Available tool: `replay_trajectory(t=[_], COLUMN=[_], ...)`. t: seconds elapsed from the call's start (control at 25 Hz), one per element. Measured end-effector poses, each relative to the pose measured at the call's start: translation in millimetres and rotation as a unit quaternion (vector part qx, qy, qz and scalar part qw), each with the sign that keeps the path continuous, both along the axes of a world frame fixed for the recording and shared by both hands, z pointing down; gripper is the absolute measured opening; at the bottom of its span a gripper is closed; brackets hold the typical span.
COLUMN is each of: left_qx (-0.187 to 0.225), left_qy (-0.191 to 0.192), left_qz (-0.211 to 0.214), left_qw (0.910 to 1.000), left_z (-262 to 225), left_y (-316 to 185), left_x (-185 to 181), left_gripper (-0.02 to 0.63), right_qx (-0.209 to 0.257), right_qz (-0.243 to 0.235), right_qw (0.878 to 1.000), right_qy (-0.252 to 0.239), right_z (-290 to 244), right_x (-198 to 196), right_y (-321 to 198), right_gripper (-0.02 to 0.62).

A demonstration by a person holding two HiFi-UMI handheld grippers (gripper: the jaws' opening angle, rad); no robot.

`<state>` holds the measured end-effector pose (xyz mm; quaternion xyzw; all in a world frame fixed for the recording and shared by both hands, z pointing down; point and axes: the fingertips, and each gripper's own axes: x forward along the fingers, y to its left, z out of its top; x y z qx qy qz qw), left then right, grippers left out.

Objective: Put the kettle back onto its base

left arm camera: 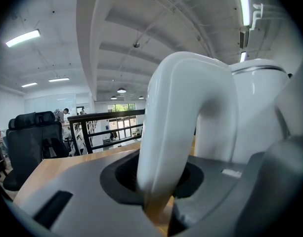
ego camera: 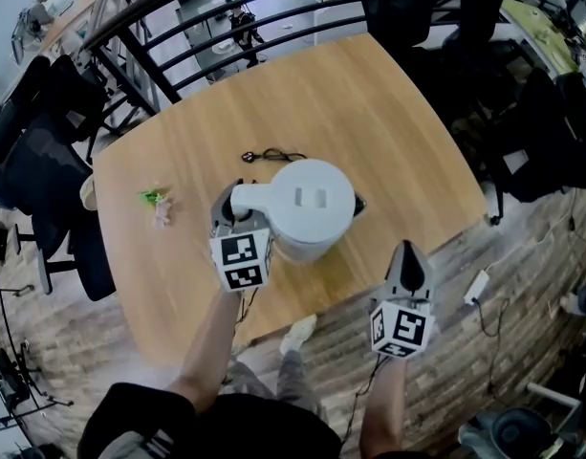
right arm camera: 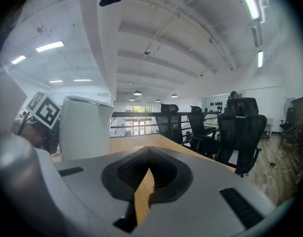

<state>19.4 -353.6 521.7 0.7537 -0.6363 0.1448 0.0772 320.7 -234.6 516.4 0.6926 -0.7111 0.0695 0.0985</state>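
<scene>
A white kettle [ego camera: 312, 208] stands upright near the middle of the wooden table [ego camera: 398, 132]. A dark edge of its base [ego camera: 359, 203] peeks out at its right side, and I cannot tell whether the kettle is seated on it. A black cord [ego camera: 270, 155] lies just behind. My left gripper [ego camera: 237, 205] is shut on the kettle's white handle [left arm camera: 186, 122], which fills the space between the jaws of that gripper [left arm camera: 156, 181]. My right gripper [ego camera: 408, 251] hangs off the table's near edge to the kettle's right, shut and holding nothing [right arm camera: 149, 169]. In its view the kettle [right arm camera: 84, 127] stands to the left.
A small green thing [ego camera: 152, 197] and a pale scrap [ego camera: 162, 216] lie on the table's left part. A black railing [ego camera: 226, 27] runs behind the table. Office chairs stand at the left [ego camera: 44, 170] and right [ego camera: 522, 113]. A white power strip [ego camera: 477, 285] lies on the floor.
</scene>
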Motion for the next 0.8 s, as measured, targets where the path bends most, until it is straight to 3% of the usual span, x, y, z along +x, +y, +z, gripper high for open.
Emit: replay_trajectory(t=[0.8], left_qx=[-0.015], left_qy=[0.002], left_qz=[0.002], left_qw=[0.9999], left_z=[44], left_y=[-16], left_x=[16], left_gripper=[0.086], right_qx=[-0.023], right_qz=[-0.003], right_qw=[1.0], right_qy=[-0.021], right_z=[43], right_x=[7], right_y=[-19], right_gripper=[-0.002])
